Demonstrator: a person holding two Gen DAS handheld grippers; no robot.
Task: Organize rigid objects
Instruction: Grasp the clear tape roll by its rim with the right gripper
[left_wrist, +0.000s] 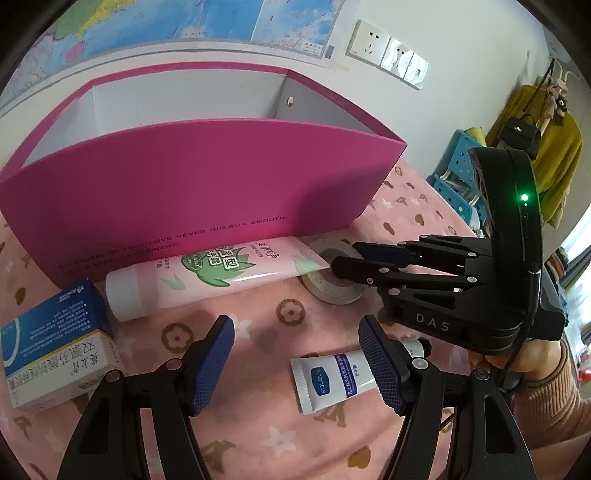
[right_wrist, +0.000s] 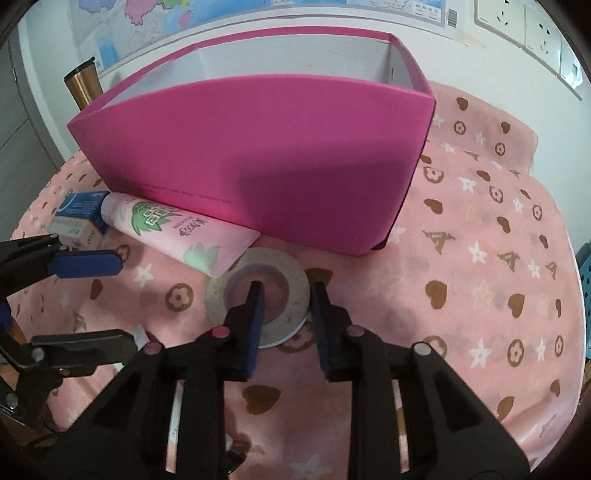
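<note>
A pink open box (left_wrist: 199, 184) (right_wrist: 258, 155) stands at the back of the pink cloth. A pink lotion tube (left_wrist: 207, 277) (right_wrist: 177, 232) lies along its front wall. A white tape roll (left_wrist: 334, 290) (right_wrist: 291, 291) lies flat beside the tube's end. My right gripper (right_wrist: 286, 295) (left_wrist: 341, 258) is open, with one finger inside the roll's hole and the other outside its rim. My left gripper (left_wrist: 295, 332) is open and empty above the cloth. A small white and purple tube (left_wrist: 332, 380) lies by its right finger. A blue and white carton (left_wrist: 51, 343) (right_wrist: 79, 218) lies at the left.
A copper tumbler (right_wrist: 83, 86) stands behind the box's left end. A wall with a map and sockets (left_wrist: 388, 51) is behind the box. A blue crate (left_wrist: 461, 166) stands off the table's right side.
</note>
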